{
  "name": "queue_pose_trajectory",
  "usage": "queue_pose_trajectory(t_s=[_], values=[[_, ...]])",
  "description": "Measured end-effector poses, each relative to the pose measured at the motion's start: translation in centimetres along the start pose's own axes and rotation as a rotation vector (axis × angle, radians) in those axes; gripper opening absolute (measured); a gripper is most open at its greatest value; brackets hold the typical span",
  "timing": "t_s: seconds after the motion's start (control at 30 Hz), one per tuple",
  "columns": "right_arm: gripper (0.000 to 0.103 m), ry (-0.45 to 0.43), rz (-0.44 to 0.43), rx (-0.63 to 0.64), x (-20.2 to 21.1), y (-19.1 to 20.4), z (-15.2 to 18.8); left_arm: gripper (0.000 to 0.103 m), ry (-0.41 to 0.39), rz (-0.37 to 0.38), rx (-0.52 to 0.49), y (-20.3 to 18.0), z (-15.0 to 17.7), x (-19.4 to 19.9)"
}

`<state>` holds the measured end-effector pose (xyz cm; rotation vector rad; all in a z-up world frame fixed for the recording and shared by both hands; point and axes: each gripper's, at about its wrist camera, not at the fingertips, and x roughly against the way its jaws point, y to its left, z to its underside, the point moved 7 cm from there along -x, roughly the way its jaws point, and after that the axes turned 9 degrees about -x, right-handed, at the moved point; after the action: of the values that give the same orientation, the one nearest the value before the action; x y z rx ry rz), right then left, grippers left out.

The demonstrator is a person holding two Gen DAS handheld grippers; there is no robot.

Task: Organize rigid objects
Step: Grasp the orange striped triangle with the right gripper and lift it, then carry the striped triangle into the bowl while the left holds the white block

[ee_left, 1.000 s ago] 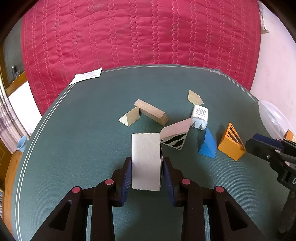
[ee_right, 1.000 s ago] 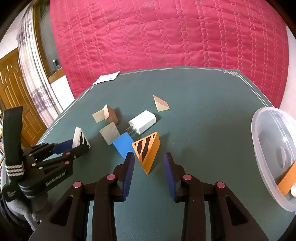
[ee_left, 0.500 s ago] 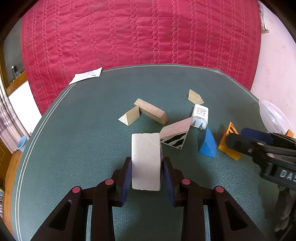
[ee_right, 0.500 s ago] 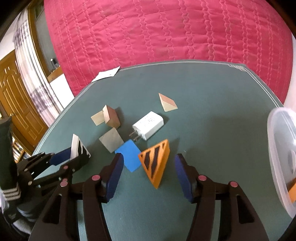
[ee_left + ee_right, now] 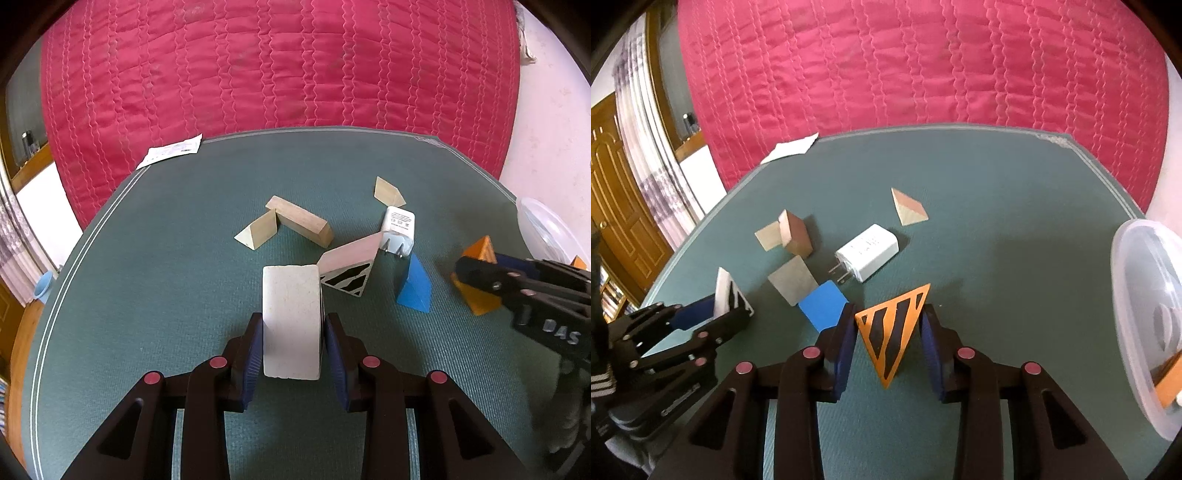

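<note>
My left gripper (image 5: 291, 343) is shut on a white block (image 5: 291, 317) with a striped side, held low over the green table. It shows in the right wrist view (image 5: 726, 295) too. My right gripper (image 5: 888, 336) is open around an orange striped wedge (image 5: 894, 325) standing on the table; the left blue pad touches it, the right pad sits just beside it. The wedge also shows in the left wrist view (image 5: 480, 251), partly hidden by the right gripper. A blue wedge (image 5: 823, 306), a white charger (image 5: 868, 251) and a pink striped block (image 5: 349, 262) lie close by.
A clear plastic bowl (image 5: 1126, 295) holding an orange piece stands at the table's right edge. Wooden blocks (image 5: 299, 221) and wooden wedges (image 5: 908, 210) lie toward the middle. A paper slip (image 5: 171, 151) lies at the far left edge. A red quilted wall is behind.
My right gripper moved forward and down, bringing its fingers around the orange wedge and narrowing. My left gripper and its white block stayed still.
</note>
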<state>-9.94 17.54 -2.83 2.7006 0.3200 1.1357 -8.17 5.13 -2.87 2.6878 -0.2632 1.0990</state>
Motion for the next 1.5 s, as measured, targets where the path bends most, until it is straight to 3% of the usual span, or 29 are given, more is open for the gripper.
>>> queue_pose_trajectory(t_s=[0.67,1.5], values=[[0.035,-0.088,-0.007,-0.070,5.5,-3.6,0.0,0.035,-0.016,-0.029,-0.033,-1.7,0.2,1.2],[0.035,-0.212,0.155,-0.232,10.6,-14.5,-1.8,0.035,-0.017,0.005,-0.053,-3.8,0.6,2.1]])
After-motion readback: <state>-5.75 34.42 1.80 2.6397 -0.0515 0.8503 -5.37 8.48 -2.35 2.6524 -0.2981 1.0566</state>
